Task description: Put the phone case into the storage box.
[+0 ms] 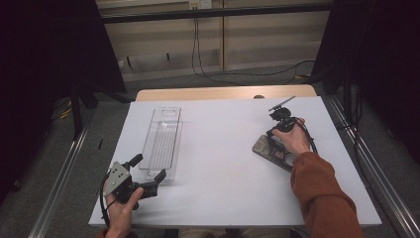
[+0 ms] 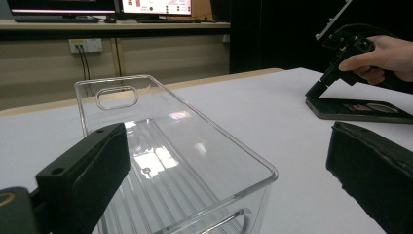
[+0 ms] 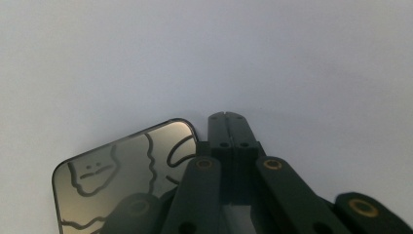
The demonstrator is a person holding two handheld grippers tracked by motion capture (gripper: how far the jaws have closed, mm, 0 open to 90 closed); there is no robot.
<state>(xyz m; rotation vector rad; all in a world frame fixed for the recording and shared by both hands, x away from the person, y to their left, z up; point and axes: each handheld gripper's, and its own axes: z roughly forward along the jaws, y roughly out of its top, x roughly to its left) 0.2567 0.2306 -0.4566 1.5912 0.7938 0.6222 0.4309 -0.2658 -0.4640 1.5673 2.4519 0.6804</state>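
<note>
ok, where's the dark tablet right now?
In the high view the dark tablet lies flat on the right side of the white table, under the shut right tool, well apart from the clear bin at the left.

This looks like a lab or test room set up for recording, not a home. A table point(image 1: 223, 148) with a plain white top stands alone on grey carpet, flanked by metal rails point(image 1: 64, 168) on the floor. Black curtains point(image 1: 44, 49) hang at both sides. Behind it, a pale panelled wall carries a power socket point(image 1: 200, 4), and loose black cables point(image 1: 233, 72) run down from it and across the floor. In the left gripper view, a long shelf along the wall holds lit computer monitors point(image 2: 156, 6) and a keyboard point(image 2: 56, 20), with another wall socket point(image 2: 85, 45) below.
</note>
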